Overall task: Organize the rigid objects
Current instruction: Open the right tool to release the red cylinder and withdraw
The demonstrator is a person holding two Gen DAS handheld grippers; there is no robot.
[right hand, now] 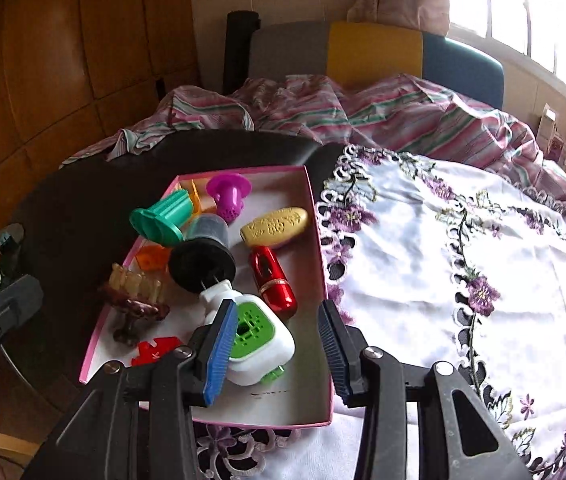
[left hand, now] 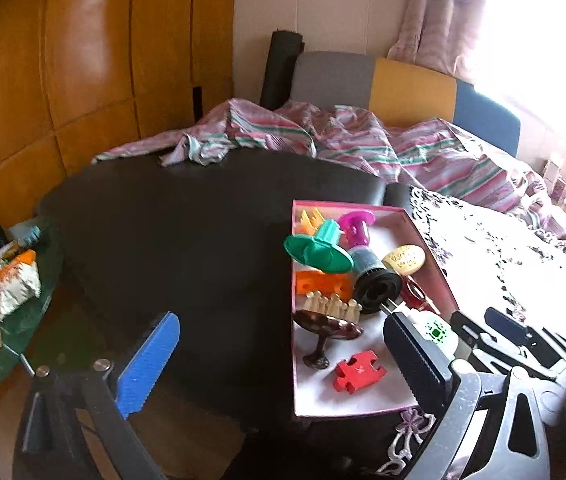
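A pink-rimmed box on the table holds several toys: a green spool, a magenta piece, a yellow oval, a red cylinder, a black spool, a brown pedestal dish and a red puzzle piece. A white and green device lies on the box floor. My right gripper hangs over it, open, its right pad clear of the device. My left gripper stands wide open over the box's left edge, holding nothing.
The box sits where a dark tabletop meets a white embroidered cloth. A green tray of snack packets stands at the far left. Striped bedding and a sofa back lie beyond the table.
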